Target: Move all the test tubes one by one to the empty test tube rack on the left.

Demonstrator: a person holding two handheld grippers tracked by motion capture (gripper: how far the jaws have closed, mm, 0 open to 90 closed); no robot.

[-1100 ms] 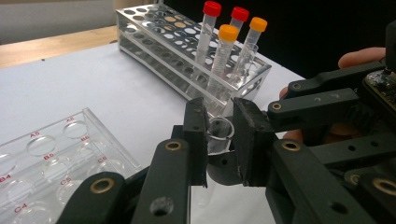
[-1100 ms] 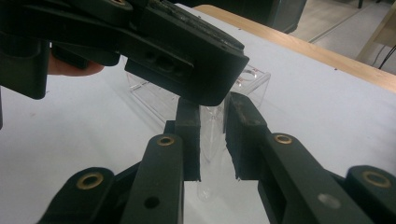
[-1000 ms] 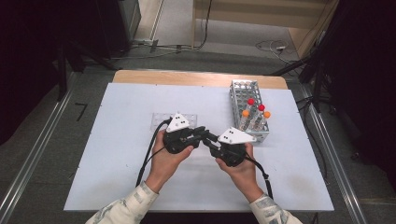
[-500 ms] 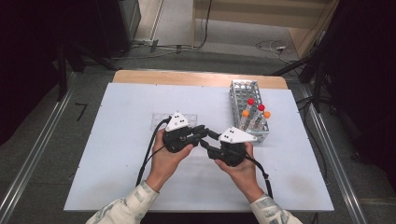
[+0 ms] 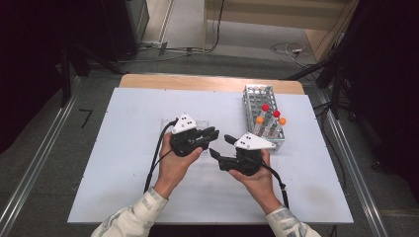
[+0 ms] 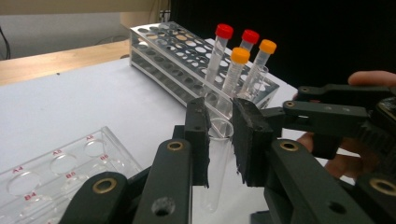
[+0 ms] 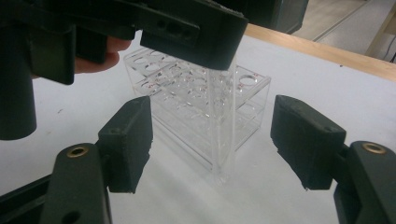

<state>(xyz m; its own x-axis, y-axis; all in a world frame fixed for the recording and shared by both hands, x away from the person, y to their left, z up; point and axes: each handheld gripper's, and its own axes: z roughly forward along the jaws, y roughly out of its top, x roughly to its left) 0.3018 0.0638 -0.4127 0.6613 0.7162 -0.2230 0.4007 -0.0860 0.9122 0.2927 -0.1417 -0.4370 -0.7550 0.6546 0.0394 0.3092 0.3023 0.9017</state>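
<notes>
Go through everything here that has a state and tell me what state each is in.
Left tongs: shut on the clear tube, uncapped, upright.
Right tongs: open, jaws just opened, off the tube.
Metal rack: holds four capped tubes.
Clear plastic rack: holes empty.

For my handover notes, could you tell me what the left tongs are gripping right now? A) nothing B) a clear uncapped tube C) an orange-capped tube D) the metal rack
B: the left tongs are clamped on a clear uncapped tube, while the capped tubes stand in the metal rack.

Bare white table (image 5: pixel 123 163) left and front of both tools; metal rack (image 5: pixel 257 98) far right, clear rack (image 6: pixel 56 163) behind.
</notes>
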